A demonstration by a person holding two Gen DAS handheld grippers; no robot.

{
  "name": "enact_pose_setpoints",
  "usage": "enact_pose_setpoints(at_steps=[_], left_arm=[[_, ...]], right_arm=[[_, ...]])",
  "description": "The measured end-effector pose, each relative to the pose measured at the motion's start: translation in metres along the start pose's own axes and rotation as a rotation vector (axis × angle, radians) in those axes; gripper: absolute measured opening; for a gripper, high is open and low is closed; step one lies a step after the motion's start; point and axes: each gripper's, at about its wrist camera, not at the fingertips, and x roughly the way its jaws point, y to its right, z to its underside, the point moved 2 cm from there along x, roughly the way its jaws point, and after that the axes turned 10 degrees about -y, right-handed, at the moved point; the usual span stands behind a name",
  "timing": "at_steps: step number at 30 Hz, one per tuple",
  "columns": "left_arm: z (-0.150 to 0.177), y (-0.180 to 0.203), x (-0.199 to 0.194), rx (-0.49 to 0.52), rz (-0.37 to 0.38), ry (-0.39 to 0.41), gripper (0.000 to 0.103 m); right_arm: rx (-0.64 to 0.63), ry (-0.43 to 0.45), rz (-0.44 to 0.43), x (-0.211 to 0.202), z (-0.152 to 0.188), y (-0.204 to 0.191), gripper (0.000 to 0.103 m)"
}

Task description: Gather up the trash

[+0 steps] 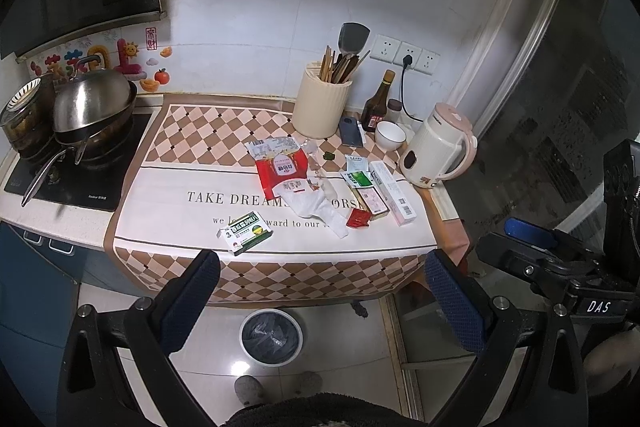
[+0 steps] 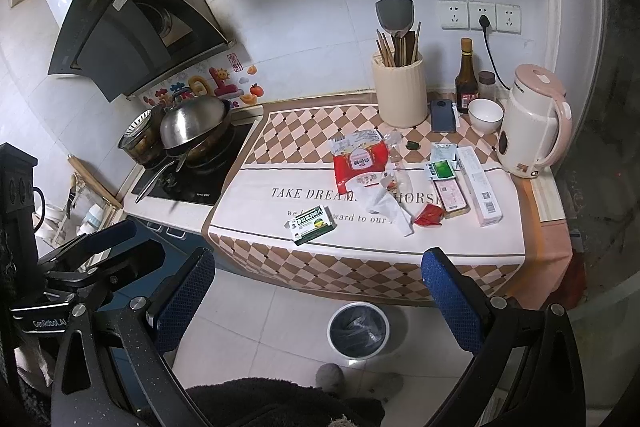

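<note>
Green medicine box (image 1: 245,233) on cloth, beyond spread left tool (image 1: 320,301)

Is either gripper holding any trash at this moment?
No. The left gripper and right gripper are both open and empty, short of the counter.

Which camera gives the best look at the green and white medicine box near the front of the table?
The left wrist view: the green and white medicine box sits near the frame's centre, printed top facing up. The right wrist view shows the same box unobstructed but slightly smaller, left of centre.
</note>
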Motion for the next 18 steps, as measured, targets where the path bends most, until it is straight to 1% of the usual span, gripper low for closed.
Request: enact_pose_setpoints(at_steps=[5,6,8,10,12,13,14,15,16,17,18], left_arm=[[0.002,0.004,0.001,0.007,-0.005,0.013,0.103],[0.001,-0.001,0.007,0.013,-0.008,0.008,0.103],[0.000,-0.002,0.013,0.019,-0.034,0.008,0.103],[-0.005,-0.006,0.023,0.045,-0.140,0.035,0.103],[-0.012,-0.011,0.035,0.083,-0.287,0.073,0.103],[-0.016,-0.015,0.044,0.092,-0.343,0.083,0.103],[-0.020,-0.020,0.054,0.094,-0.380,0.086,0.103],[-0.026,-0.027,0.065,0.102,-0.418,0.105,0.103],[-0.036,-0.036,0.075,0.108,-0.438,0.139,0.103],[-0.058,-0.047,0.078,0.094,-0.416,0.251,0.103],[-0.074,-0.058,0.085,0.095,-0.414,0.287,0.103]], right_arm=[[0.007,-0.006,0.003,0.006,0.006,-0.007,0.103],[0.010,-0.007,0.002,0.008,0.005,-0.008,0.103],[0.019,-0.005,0.001,0.010,0.007,-0.012,0.103],[0.037,-0.004,0.000,0.013,-0.004,-0.007,0.103],[0.071,0.008,0.023,0.017,-0.008,-0.005,0.103],[0.091,0.012,0.045,0.021,-0.012,-0.001,0.103],[0.118,0.015,0.071,0.027,-0.012,0.001,0.103],[0.142,0.014,0.088,0.032,-0.014,0.006,0.103],[0.171,0.011,0.105,0.039,-0.015,0.011,0.103],[0.212,0.011,0.120,0.048,-0.014,0.018,0.103],[0.241,0.012,0.130,0.057,-0.018,0.026,0.103]])
